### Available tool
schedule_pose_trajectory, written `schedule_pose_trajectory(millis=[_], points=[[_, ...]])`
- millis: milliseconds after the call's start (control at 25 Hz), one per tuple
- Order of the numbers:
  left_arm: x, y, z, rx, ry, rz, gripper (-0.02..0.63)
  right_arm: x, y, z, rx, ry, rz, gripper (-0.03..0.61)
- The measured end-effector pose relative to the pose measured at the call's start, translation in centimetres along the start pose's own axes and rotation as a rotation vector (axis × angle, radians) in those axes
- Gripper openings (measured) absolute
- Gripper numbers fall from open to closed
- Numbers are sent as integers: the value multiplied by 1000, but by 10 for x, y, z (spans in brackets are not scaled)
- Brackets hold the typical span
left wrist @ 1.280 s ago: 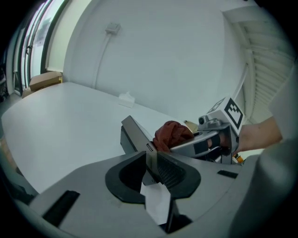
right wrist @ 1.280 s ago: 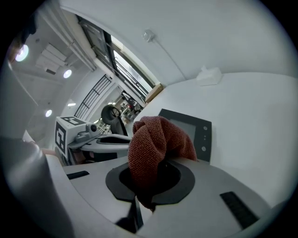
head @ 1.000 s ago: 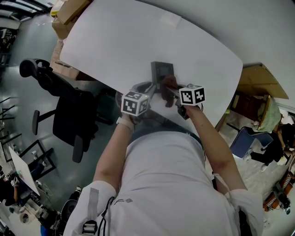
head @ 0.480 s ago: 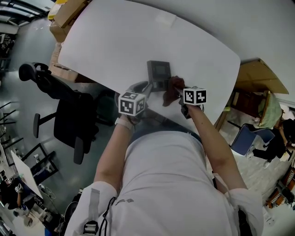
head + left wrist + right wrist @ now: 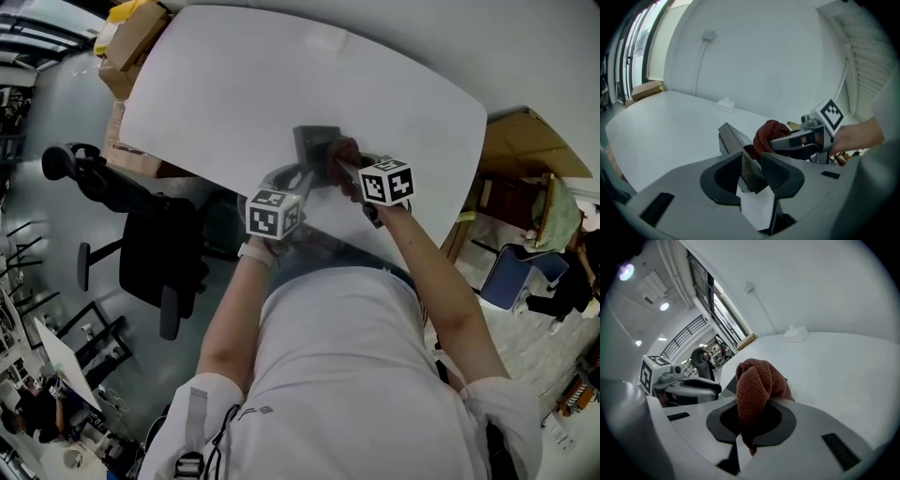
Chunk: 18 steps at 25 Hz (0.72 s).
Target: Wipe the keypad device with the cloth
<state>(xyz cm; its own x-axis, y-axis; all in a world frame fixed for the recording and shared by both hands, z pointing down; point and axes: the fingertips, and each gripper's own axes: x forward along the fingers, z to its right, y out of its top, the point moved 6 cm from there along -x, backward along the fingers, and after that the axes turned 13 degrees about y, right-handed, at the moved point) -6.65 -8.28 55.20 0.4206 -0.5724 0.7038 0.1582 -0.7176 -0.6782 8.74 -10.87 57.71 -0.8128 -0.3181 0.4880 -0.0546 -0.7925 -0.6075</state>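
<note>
The keypad device (image 5: 312, 141) is a dark grey slab near the white table's front edge. In the left gripper view the keypad device (image 5: 735, 139) stands tilted, its near edge between the ribbed pads of my left gripper (image 5: 752, 171). The jaws are opening, with both pads still against the edge. My right gripper (image 5: 747, 420) is shut on a bunched rust-red cloth (image 5: 754, 380). In the head view the cloth (image 5: 343, 153) rests on the device's right side, with the right gripper (image 5: 349, 169) just behind it and the left gripper (image 5: 302, 178) at the device's near-left corner.
The white table (image 5: 234, 84) stretches away beyond the device, with a small white box (image 5: 328, 39) at its far edge. A black office chair (image 5: 141, 244) and cardboard boxes (image 5: 131, 37) stand to the left. A wooden crate (image 5: 525, 159) and a blue chair (image 5: 506, 281) are on the right.
The right gripper has carried the cloth away from me and to the left, from beside the device onto its right side. The left gripper has stayed at the device's near edge.
</note>
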Motion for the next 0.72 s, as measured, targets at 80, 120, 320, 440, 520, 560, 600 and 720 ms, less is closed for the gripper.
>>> schedule_pose_trajectory(millis=[80,120,320,440,520,560,600,720], points=[[6,-5,1,15,10,-34,136,13,0,-3,-12,29,-23,40],[7,-6,1,10,16,-41,139,17,-2,-2,-13,36,-37,41],[7,-5,0,-37,3,-38,144,21,-10,8,40,37,-29,41],[8,-6,-2,-52,-11,-40,144,20,-14,19,81,17,-8,41],[8,-7,-2,-53,-15,-38,144,18,-18,29,118,-12,6,41],[8,-6,-2,-55,-16,-36,144,17,-20,34,134,-26,9,41],[8,-6,-2,-57,-18,-33,144,16,-20,38,143,-39,8,41],[7,-5,-3,-61,-18,-28,144,11,-16,46,127,-95,-15,41]])
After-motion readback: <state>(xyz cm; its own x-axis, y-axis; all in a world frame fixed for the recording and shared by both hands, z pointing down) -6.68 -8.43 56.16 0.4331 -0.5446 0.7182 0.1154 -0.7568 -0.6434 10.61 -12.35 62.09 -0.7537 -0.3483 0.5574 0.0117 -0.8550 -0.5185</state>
